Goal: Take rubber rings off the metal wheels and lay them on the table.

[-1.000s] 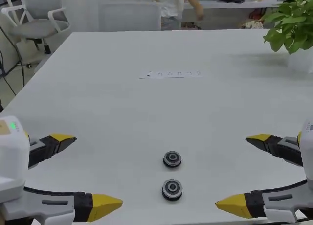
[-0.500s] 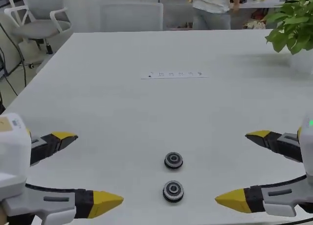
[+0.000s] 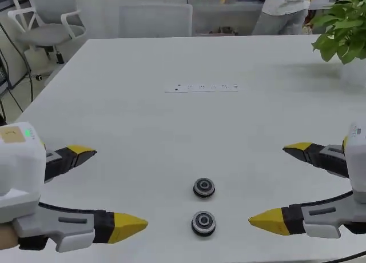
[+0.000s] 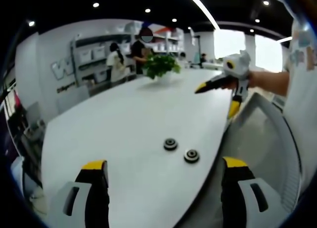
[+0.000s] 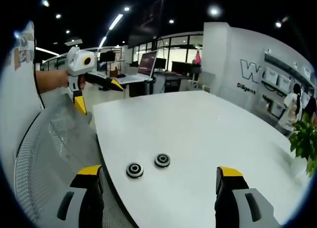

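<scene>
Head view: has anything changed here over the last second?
The person behind the table walked right. The left gripper and right gripper edged slightly forward, both open and empty. The near wheel and far wheel stayed put.

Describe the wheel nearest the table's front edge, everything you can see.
The near wheel is a round disc lying flat on the white table, close to its front edge. A black rubber ring wraps its rim; inside looks like grey metal with a dark centre. It sits apart from the other wheel, between the open left gripper and right gripper, touched by neither.
</scene>
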`<state>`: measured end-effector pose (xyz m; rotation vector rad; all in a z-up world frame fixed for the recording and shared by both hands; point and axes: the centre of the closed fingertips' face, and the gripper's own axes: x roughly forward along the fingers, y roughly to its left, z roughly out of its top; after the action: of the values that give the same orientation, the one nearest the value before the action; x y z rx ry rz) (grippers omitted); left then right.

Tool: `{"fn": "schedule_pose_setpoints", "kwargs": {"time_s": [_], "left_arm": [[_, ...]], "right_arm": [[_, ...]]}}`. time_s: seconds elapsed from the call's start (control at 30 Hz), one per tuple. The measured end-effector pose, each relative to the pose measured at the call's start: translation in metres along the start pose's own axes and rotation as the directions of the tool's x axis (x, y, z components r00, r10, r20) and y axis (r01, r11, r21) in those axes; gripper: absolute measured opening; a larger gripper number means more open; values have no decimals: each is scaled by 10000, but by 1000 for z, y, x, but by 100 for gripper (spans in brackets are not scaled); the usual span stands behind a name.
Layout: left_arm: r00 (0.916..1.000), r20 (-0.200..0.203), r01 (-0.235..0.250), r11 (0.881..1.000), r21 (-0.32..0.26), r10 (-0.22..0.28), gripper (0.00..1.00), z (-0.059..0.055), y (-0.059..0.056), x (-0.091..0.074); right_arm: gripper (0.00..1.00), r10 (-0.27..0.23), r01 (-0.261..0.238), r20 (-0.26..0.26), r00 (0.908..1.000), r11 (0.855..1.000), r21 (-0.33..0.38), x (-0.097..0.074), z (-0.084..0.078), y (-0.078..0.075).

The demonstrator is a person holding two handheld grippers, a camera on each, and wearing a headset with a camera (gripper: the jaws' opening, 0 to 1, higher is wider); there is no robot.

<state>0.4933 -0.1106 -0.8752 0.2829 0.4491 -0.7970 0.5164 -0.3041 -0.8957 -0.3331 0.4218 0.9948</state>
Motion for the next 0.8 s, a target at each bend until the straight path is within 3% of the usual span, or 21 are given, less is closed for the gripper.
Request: {"fn": "schedule_pose_setpoints", "kwargs": {"time_s": [0.43,0.8], "left_arm": [[9996,-116,256,9989,393,-252,94,4,-1,12],[9985,-318,466,9970,616,-447,94,2,-5,22]], "right_arm": [[90,101,-98,91,9999,9996,-282,6,5,-4],[87,621,-616,77,9980,9968,-513,18,5,2]]}}
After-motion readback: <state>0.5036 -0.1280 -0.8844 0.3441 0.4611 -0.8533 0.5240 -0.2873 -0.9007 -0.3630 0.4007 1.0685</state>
